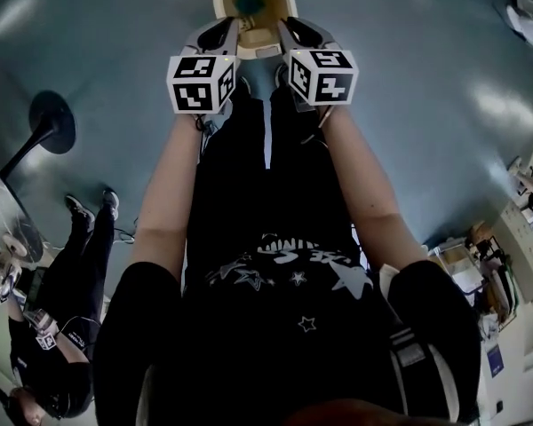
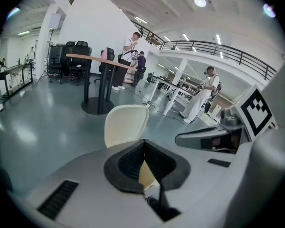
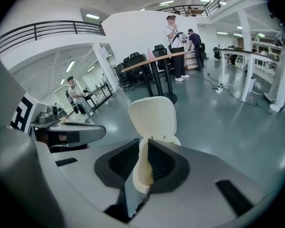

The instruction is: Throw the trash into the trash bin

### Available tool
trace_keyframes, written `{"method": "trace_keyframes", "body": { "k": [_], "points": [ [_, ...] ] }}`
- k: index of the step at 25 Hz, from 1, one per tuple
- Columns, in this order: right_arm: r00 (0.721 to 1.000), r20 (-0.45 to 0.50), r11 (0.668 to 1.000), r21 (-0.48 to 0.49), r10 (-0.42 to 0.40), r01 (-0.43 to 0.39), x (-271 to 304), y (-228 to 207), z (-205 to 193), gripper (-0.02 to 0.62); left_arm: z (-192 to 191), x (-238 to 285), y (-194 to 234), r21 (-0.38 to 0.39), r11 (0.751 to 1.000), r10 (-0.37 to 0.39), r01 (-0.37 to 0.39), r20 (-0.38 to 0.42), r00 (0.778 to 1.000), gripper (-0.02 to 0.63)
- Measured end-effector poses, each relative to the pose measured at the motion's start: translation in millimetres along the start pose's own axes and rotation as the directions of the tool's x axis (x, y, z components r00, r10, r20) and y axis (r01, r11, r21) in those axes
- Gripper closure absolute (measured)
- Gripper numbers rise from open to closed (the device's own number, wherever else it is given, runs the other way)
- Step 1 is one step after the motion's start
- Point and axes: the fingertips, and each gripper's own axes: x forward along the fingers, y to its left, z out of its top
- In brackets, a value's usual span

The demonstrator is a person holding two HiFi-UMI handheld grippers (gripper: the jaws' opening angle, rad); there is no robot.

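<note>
The right gripper (image 3: 143, 148) is clenched on the cream wall of the trash bin (image 3: 141, 170), which stands upright between its black ribbed pads (image 3: 164, 163). The bin's lid (image 3: 153, 115) is tipped up and open just beyond the jaws. The left gripper (image 2: 145, 151) has its pads pressed to a narrow V on a thin tan edge (image 2: 147, 174). By its colour and place this edge looks like the same bin's wall, and the pale lid rises right behind it. In the head view the two grippers flank the front of the open bin, one on each side. Their marker cubes (image 1: 200, 82) sit side by side, near each other, above the person's bare forearms (image 1: 173, 185). Blue-green trash (image 1: 247, 3) lies inside the bin, down in its opening, touched by neither gripper. Each gripper view catches the other gripper just beside it, its grey body level with the bin. The bin stands on a glossy grey-blue floor (image 1: 409, 78) that mirrors the ceiling lights. Further out there is a round tall table (image 2: 97, 58) on a black pedestal, with black chairs (image 2: 69, 56) behind it. Several people (image 2: 129, 61) stand beyond the table, near long desks and below a balcony with a dark railing (image 2: 218, 49). Another person in dark clothes (image 1: 71, 282) stands at the left of the head view.
</note>
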Motion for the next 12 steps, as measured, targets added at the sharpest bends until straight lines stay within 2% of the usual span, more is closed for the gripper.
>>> {"method": "trace_keyframes", "body": {
  "k": [6, 12],
  "points": [
    [0.998, 0.067, 0.999, 0.053, -0.011, 0.007, -23.4, 6.4, 26.8, 0.566, 29.4, -24.7, -13.2, 0.017, 1.000, -0.015, 0.014, 0.042, 0.999, 0.595],
    [0.992, 0.120, 0.998, 0.063, -0.025, 0.017, -41.0, 10.5, 53.4, 0.589, 56.8, -41.1, -9.3, 0.026, 0.999, -0.028, 0.026, 0.073, 0.997, 0.595]
  ]
}}
